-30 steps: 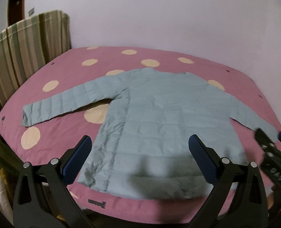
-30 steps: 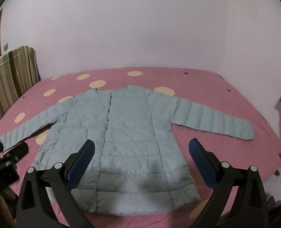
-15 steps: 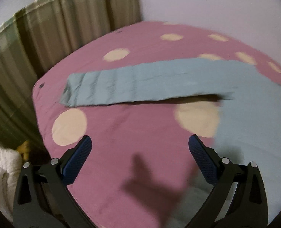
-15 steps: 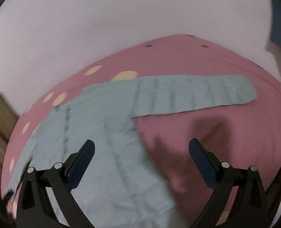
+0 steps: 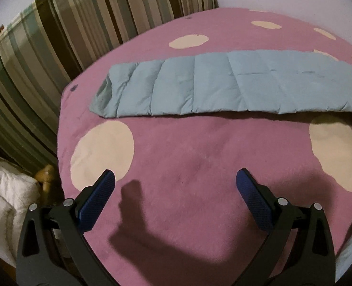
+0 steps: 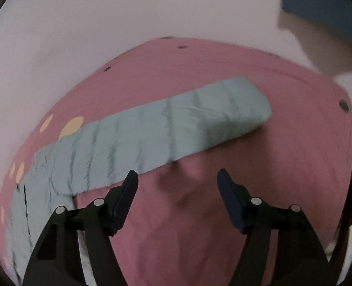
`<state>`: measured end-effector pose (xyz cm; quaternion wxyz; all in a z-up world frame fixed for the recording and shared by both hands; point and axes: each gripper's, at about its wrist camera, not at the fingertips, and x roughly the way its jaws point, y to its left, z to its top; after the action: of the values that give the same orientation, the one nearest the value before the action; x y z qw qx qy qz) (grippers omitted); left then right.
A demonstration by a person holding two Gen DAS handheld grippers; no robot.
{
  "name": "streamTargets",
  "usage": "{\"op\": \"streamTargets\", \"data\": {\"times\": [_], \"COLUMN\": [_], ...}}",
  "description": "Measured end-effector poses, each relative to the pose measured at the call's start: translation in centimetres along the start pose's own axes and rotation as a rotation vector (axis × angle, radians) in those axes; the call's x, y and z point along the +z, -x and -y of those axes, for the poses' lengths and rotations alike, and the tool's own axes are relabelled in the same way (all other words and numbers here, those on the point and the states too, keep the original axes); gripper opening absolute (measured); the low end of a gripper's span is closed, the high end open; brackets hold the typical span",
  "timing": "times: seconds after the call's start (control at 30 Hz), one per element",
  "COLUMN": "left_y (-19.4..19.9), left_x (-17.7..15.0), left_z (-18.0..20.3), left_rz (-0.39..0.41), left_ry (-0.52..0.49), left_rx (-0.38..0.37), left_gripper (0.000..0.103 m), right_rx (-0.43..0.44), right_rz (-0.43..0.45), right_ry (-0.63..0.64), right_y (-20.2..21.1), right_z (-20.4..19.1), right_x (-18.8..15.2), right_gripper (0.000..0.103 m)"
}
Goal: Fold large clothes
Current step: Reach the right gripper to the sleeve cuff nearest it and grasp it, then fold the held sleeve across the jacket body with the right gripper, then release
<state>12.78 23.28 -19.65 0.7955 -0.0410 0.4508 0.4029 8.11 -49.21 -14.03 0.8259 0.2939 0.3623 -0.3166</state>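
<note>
The left hand-held gripper (image 5: 174, 182) hangs tilted down over the bed (image 5: 199, 147), its blue-padded jaws spread wide with nothing between them but pink cover. Ahead of its fingertips, well apart from them, lies one sleeve (image 5: 211, 85) of the jacket (image 5: 342, 83), stretched flat across the view. The cuff (image 5: 102, 93) sits ahead and to the left of the left jaw, its opening facing the bed's edge. The sleeve runs off to the right, where it meets the jacket's body at the frame's edge. A cream dot (image 5: 102, 150) on the cover lies just ahead of the left jaw; a second one (image 5: 335, 152) lies ahead and to the right of the right jaw. The gripper's shadow falls on the cover between the jaws. Striped fabric (image 5: 57, 35) stands beyond the bed to the left, and white bedding (image 5: 7, 195) is bunched low beside the left jaw.

The right hand-held gripper (image 6: 177, 178) also points down at the bed (image 6: 295, 166). Its jaws have just been closing and now stand partly spread, with only pink cover between them. The picture is blurred. The other sleeve (image 6: 176, 128) of the jacket (image 6: 40, 190) crosses just ahead of the fingertips, slanting up to the right, its near edge close by the left jaw's tip; whether they touch I cannot tell. Its cuff end (image 6: 247, 104) lies ahead and to the right. The jacket's body spreads to the left of the left jaw.
</note>
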Motion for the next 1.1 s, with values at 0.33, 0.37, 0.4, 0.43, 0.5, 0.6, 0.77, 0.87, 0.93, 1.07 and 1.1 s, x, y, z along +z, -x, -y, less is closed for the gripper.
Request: {"op": "streamTargets", "data": {"times": [0.33,0.37,0.4,0.43,0.5,0.6,0.77,0.87,0.93,1.07,1.1], "left_y": [-0.3,-0.3,-0.3,-0.3,-0.1,0.0,0.0,0.0,0.0,0.0,0.0], "left_x": [-0.3,-0.3,-0.3,-0.3,-0.4,-0.3,-0.3,-0.3,-0.3,-0.3,-0.4], "left_z": [0.6,0.6,0.8,0.9,1.2,1.4,1.4,1.4,1.4,1.4,1.3], "left_rz": [0.014,0.015,0.017,0.019,0.021,0.024,0.023,0.024,0.024,0.023,0.023], "left_ry": [-0.013,-0.016,-0.023,-0.028,-0.038,-0.048,-0.046,-0.046,-0.047,-0.049,-0.048], "left_rx": [0.029,0.035,0.044,0.052,0.067,0.081,0.079,0.08,0.081,0.082,0.082], "left_gripper": [0.101,0.101,0.101,0.101,0.101,0.101,0.101,0.101,0.101,0.101,0.101], "right_rx": [0.05,0.054,0.066,0.081,0.107,0.121,0.132,0.131,0.102,0.115,0.119], "right_rz": [-0.026,-0.027,-0.028,-0.027,-0.014,0.013,0.051,0.072,0.077,0.046,0.045], "right_ry": [-0.248,-0.266,-0.295,-0.324,-0.368,-0.405,-0.449,-0.474,-0.466,-0.4,-0.381], "right_y": [-4.0,-4.4,-4.9,-5.4,-6.1,-6.8,-7.7,-8.1,-8.2,-9.2,-9.2], "right_z": [7.1,7.6,8.2,8.7,9.6,10.1,10.4,10.5,10.1,8.8,8.4], "right_x": [2.1,2.2,2.5,2.7,3.1,3.9,4.8,5.1,5.3,5.9,6.2], "right_gripper": [0.068,0.068,0.068,0.068,0.068,0.069,0.069,0.068,0.054,0.018,0.011]}}
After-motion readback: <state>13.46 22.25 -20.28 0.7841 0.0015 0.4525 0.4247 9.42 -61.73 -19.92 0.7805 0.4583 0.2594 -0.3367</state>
